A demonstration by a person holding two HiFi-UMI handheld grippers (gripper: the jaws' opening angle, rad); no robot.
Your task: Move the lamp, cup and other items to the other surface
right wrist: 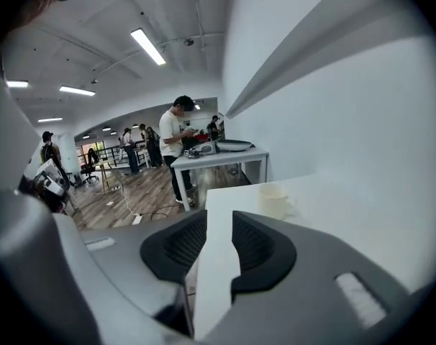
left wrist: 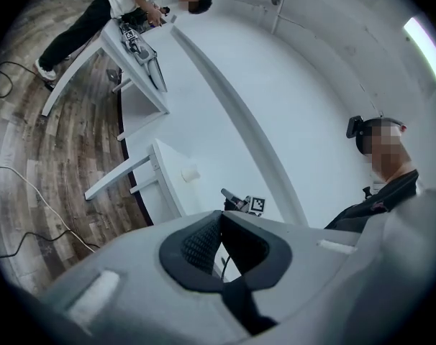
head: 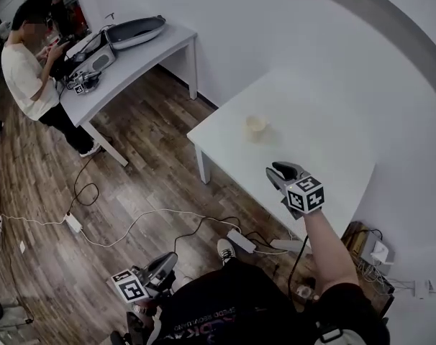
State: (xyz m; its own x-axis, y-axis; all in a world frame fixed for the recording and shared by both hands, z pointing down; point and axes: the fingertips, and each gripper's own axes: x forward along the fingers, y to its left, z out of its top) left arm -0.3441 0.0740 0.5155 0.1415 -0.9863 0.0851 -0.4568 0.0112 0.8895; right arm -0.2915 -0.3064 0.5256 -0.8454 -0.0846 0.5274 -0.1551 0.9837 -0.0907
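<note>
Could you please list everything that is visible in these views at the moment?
cup: one, cream, upright on the near table
near table: one, white, against the wall
far table: one, white, upper left, carrying gear
oval item: one, grey and dark, on the far table; what it is I cannot tell
standing person: one, white T-shirt, at the far table
power strips: at least two, white, with cables on the wooden floor
left gripper: one, grey, jaws apart, empty, low by the wearer's legs
right gripper: one, grey, jaws apart, empty, over the near table, apart from the cup
</note>
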